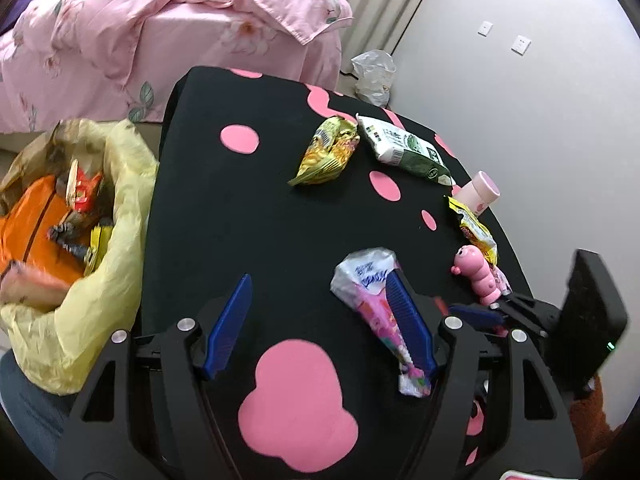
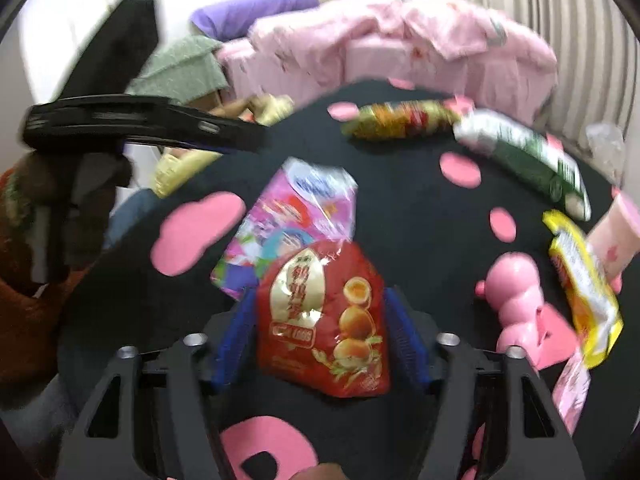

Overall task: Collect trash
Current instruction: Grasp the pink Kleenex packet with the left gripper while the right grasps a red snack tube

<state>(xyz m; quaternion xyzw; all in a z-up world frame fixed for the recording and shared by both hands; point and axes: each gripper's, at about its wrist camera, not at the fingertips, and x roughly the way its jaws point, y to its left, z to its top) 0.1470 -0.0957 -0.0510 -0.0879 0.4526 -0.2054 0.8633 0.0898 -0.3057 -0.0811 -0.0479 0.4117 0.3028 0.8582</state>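
your right gripper (image 2: 320, 320) has the red snack pack (image 2: 324, 320) between its fingers, grip unclear. left gripper (image 1: 320, 320) open, empty. yellow trash bag (image 1: 100, 280) far left partly filled; several wrappers left on table (image 1: 240, 220).

A home bedroom — pink floral bedding (image 1: 160, 24) beside the table (image 1: 248, 200)

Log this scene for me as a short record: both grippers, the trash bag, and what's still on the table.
left gripper: jaws open, pink wrapper against one finger
right gripper: red packet between jaws, grip unclear
trash bag: yellow, beside table, partly filled
on table: gold wrapper, green-white pack, yellow packet, pink toy
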